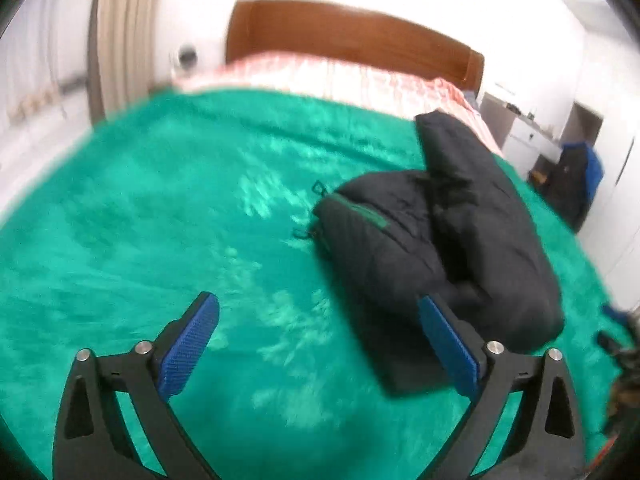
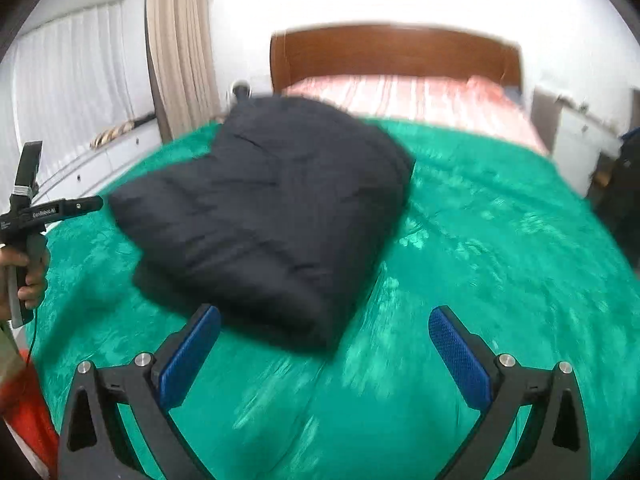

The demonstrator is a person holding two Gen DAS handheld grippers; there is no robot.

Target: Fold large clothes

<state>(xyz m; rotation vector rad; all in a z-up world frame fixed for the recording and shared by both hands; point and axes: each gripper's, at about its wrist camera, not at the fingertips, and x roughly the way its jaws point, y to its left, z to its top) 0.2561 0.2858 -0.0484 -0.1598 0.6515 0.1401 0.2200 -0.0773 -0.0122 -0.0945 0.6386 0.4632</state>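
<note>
A black padded jacket (image 1: 440,240) lies folded in a thick bundle on the green blanket (image 1: 160,220), right of centre in the left wrist view. In the right wrist view the jacket (image 2: 272,208) lies left of centre. My left gripper (image 1: 320,320) is open and empty, above the blanket, its right finger (image 1: 448,344) close to the jacket's near edge. My right gripper (image 2: 324,332) is open and empty, just in front of the jacket's near corner. The left gripper's handle, held in a hand, shows at the left edge of the right wrist view (image 2: 28,216).
A wooden headboard (image 2: 396,52) and pink bedding (image 2: 400,96) are at the far end of the bed. Curtains (image 2: 176,48) hang at the left. White furniture (image 1: 528,132) and a dark bag (image 1: 576,184) stand right of the bed.
</note>
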